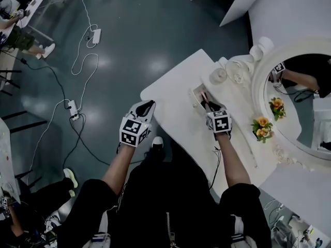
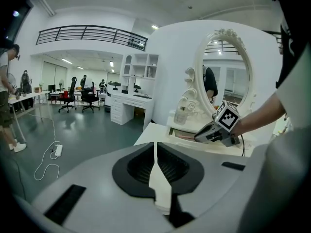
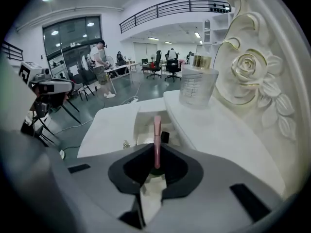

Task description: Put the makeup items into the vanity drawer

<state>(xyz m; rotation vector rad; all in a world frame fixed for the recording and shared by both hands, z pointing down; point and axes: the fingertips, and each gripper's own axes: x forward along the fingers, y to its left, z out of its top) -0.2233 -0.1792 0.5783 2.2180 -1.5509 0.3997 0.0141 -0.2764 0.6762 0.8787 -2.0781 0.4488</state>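
Observation:
My right gripper [image 3: 156,152] is shut on a slim pink makeup stick [image 3: 156,130], which points forward over the open vanity drawer [image 3: 146,123]. A small black item [image 3: 165,136] lies in that drawer. In the head view the right gripper [image 1: 207,105] reaches into the drawer [image 1: 198,93] on the white vanity top [image 1: 176,112]. My left gripper [image 1: 149,105] hovers at the vanity's left front edge, its jaws together with nothing between them. From the left gripper view [image 2: 155,148], the right gripper [image 2: 206,134] shows at the drawer [image 2: 184,135].
A clear bottle with a gold cap [image 3: 197,84] stands on the vanity by the ornate oval mirror [image 1: 297,97]. Orange flowers [image 1: 262,128] sit at the mirror's foot. Cables and a power strip [image 1: 73,109] lie on the floor to the left. People stand at desks in the background.

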